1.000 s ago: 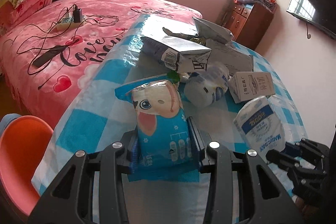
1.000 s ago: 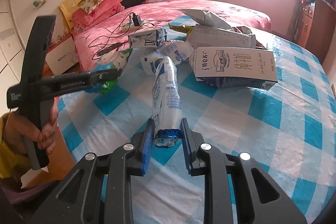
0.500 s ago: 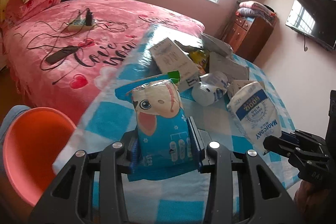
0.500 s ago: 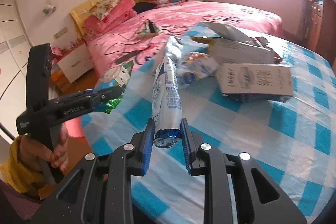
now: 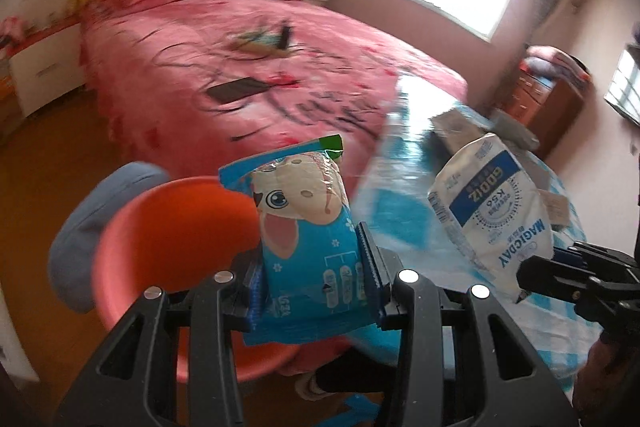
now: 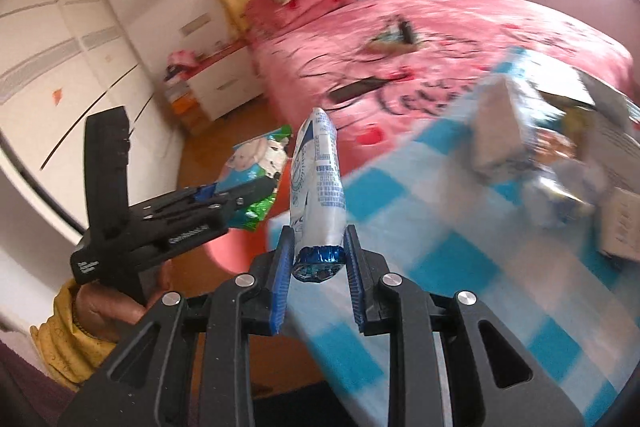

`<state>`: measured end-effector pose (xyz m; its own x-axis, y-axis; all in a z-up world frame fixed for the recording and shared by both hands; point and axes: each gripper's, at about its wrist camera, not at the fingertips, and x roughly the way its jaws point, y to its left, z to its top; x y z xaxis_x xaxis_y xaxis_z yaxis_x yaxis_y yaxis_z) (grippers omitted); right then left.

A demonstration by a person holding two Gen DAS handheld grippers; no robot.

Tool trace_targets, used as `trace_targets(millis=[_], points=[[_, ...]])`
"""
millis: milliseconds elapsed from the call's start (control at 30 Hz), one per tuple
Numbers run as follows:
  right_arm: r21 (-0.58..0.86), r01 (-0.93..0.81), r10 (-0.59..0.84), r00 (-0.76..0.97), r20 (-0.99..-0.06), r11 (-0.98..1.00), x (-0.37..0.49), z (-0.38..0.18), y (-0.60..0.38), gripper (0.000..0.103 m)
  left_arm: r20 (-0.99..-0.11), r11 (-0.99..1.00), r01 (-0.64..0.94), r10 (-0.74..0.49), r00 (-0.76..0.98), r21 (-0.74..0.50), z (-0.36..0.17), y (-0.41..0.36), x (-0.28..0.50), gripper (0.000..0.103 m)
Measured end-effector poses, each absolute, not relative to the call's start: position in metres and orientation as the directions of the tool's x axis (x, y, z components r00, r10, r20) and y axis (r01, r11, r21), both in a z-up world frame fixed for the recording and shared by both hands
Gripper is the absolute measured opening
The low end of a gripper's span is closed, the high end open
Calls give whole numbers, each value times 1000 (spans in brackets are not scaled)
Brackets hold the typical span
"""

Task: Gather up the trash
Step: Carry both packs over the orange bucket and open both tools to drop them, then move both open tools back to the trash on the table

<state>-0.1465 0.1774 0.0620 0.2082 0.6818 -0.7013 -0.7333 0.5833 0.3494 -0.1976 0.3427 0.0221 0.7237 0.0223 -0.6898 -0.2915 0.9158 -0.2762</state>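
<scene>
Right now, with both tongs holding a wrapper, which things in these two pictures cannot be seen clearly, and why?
- Orange basin, left wrist view: its middle is hidden behind the blue cartoon wrapper and the left tongs, so its contents cannot be told.
- Trash pile on the checked table, right wrist view: motion blur; single items unclear.
- White pouch in the right tongs: print too small to read there.

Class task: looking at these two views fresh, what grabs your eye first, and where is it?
The blue cartoon-face snack packet clamped in the left hand-held gripper, above the orange plastic basin. Next, the white-and-blue foil pouch upright in the right hand-held gripper, before the pink bed.
</scene>
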Motion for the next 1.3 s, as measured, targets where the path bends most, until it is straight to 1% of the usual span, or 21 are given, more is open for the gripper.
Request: trace_targets(millis=[233,267,300,333,367,400,433,467,500,600,733,833,1033,1167,1300], points=[[357,-783,684,116,-720,509,-143,45,245,27,-728,867,-416,94,679,-276,-1,389,-212,42],[355,-786,677,107,-728,506,-142,40,254,29,-736,860,-431,103,669,-271,-5,393,-212,44],[357,-784,672,100,-734,507,-139,36,260,30,-742,855,-446,115,661,-265,-8,398,-212,48],[366,-783,675,91,-732,503,-136,34,261,32,-747,849,-461,127,652,-258,-10,402,-212,60],[379,-782,685,84,-724,495,-135,33,263,37,-748,845,-474,142,648,-249,-11,404,-214,67],[390,-772,697,94,-711,502,-131,32,261,51,-747,839,-488,161,645,-240,-11,407,-215,70],[394,-763,702,108,-704,513,-129,33,257,67,-743,836,-497,178,646,-232,-11,409,-217,74],[399,-753,709,126,-694,524,-127,35,252,73,-737,837,-496,184,651,-229,-9,411,-218,78],[407,-741,721,149,-677,535,-125,38,244,79,-732,839,-494,188,655,-227,-9,412,-218,78],[400,-707,719,221,-659,584,-118,45,223,86,-705,855,-481,217,675,-197,-4,408,-217,79],[373,-663,691,307,-655,649,-111,52,196,89,-681,871,-457,223,697,-182,-1,398,-211,80],[351,-623,652,353,-671,699,-108,49,177,90,-679,884,-429,202,706,-184,3,387,-205,81],[367,-525,602,396,-694,768,-100,35,137,90,-685,914,-352,125,718,-202,12,358,-191,84],[393,-466,588,418,-692,793,-100,28,108,90,-689,931,-294,69,722,-215,19,335,-181,84],[401,-436,579,440,-686,806,-103,25,84,90,-685,952,-234,39,728,-195,29,306,-170,84]])
